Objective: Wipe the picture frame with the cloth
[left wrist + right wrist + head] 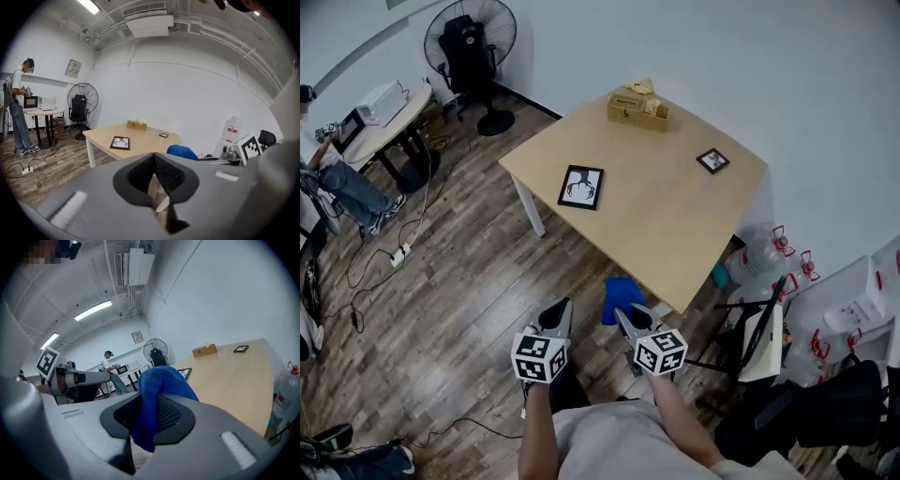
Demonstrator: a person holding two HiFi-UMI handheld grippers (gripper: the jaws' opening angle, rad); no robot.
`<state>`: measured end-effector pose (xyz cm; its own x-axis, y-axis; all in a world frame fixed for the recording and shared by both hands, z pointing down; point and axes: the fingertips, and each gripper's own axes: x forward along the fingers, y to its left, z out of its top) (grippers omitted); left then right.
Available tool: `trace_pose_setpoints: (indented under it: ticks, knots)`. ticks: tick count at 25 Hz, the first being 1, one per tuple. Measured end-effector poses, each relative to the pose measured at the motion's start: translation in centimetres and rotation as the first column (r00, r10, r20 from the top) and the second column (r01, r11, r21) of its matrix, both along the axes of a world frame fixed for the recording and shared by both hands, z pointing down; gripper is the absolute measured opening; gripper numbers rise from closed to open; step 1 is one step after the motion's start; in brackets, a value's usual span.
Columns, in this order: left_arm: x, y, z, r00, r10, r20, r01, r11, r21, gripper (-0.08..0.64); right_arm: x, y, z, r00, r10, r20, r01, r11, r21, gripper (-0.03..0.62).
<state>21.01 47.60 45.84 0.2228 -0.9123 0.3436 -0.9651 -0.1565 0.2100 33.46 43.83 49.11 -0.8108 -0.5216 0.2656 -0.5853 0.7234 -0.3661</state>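
Observation:
A black picture frame (581, 187) with a dark drawing lies flat near the left edge of the light wooden table (656, 225); it also shows small in the left gripper view as the picture frame (120, 143). A second, smaller frame (712, 160) lies toward the far right. My right gripper (625, 317) is shut on a blue cloth (619, 298), held off the table's near corner; the blue cloth (157, 394) bulges up between the jaws. My left gripper (560, 316) hangs over the floor beside it, shut with nothing in it.
A wooden tissue box (637, 108) stands at the table's far edge. A standing fan (471, 42) and a round table (384, 122) with a person (337, 183) beside it are at the left. Chairs (759, 342) and water bottles (764, 253) crowd the right side.

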Motion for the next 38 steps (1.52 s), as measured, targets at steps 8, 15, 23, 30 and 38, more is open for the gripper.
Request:
trace_pose_setpoints:
  ticks: [8,15,23,30,38]
  knots:
    - [-12.9,-10.2,0.6,0.997,0.069,-0.018,-0.07,0.997,-0.038,0.052,-13.2,-8.8,1.1,0.998,0.058,-0.022,-0.059,0.997,-0.047,0.066]
    - [-22.1,-16.6,2.3,0.993,0.107,-0.04,-0.109,0.992,-0.059,0.052,-21.0,-14.5,2.7,0.99,0.124,-0.064,-0.129,0.989,-0.067,0.066]
    - [-26.1,-20.8,3.3,0.984,0.17,-0.054,-0.173,0.983,-0.063,0.052,-22.1,-18.7,3.5,0.966,0.246,-0.084,-0.251,0.966,-0.06,0.066]
    - [-25.8,-27.1,3.7,0.971,0.234,-0.055,-0.237,0.97,-0.059,0.052,-19.3,-24.3,4.2,0.932,0.353,-0.077,-0.358,0.932,-0.054,0.066]
    - [-27.2,-37.9,5.2,0.952,0.307,-0.014,-0.307,0.945,-0.114,0.052,-20.6,-35.6,5.3,0.915,0.397,-0.069,-0.402,0.913,-0.075,0.066]
